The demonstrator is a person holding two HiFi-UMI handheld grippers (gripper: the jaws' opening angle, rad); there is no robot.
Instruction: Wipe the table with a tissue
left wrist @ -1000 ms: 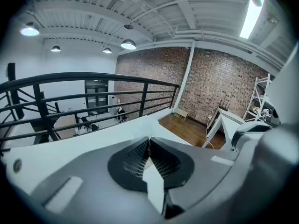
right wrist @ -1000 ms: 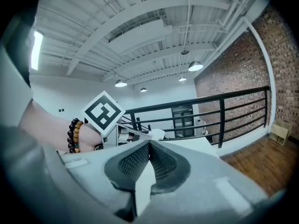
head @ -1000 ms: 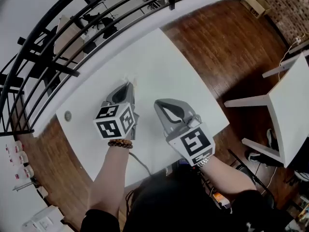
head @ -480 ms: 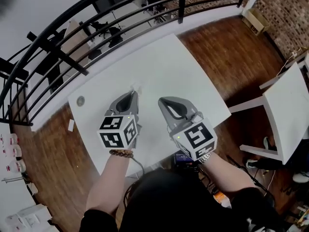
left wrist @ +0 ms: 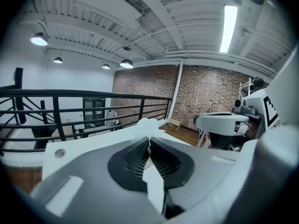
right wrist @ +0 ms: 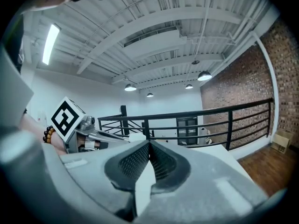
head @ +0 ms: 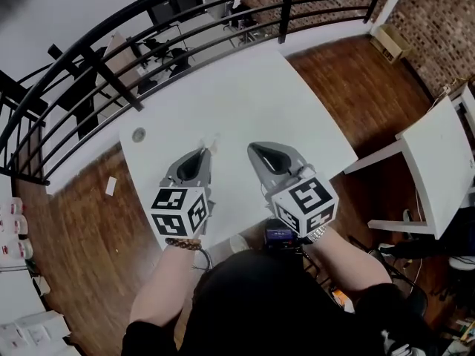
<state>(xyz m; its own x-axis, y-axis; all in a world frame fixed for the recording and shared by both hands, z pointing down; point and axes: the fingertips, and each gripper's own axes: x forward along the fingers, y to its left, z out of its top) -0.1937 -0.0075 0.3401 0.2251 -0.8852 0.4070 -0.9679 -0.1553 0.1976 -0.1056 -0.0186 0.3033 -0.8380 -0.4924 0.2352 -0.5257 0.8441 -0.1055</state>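
Above the table (head: 245, 99), left gripper (head: 208, 151) clamped on tissue (head: 211, 140) jutting forward, right gripper (head: 254, 149) fingers (right wrist: 133, 162) together.

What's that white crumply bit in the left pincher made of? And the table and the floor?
The white bit looks like soft paper tissue: thin, crumpled and matte, pinched in the left gripper. The table has a smooth, plain white top, maybe painted or laminated board; I can't tell which. The floor looks like shiny brown wood, with plank lines showing.

Open table (head: 252, 99) ahead, black railing (head: 285, 10) beyond its far edge
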